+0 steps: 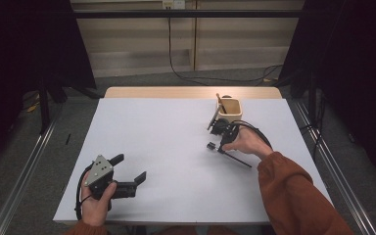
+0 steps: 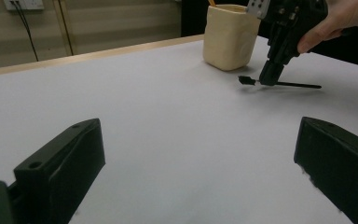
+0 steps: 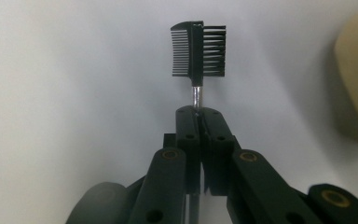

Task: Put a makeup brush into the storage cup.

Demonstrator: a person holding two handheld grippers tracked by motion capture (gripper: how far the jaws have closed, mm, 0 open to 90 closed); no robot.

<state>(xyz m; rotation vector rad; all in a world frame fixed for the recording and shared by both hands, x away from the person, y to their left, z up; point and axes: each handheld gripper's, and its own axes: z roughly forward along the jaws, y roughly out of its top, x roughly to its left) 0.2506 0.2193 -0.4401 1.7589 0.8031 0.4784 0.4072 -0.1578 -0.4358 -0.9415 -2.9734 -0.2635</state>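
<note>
while left gripper (image 1: 129, 169) gapes idle, right gripper (image 3: 198, 114) clamps brow comb (image 3: 198, 50) beside cup (image 1: 230, 109).

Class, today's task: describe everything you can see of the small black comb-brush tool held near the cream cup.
The comb-brush is a slim black tool: a small head with fine comb teeth on one side and coarser bristles on the other, a short silvery neck, then a long thin black handle. It looks like plastic and metal. It lies low over the white table, near the cream cup. The right tongs are shut on its neck.
</note>
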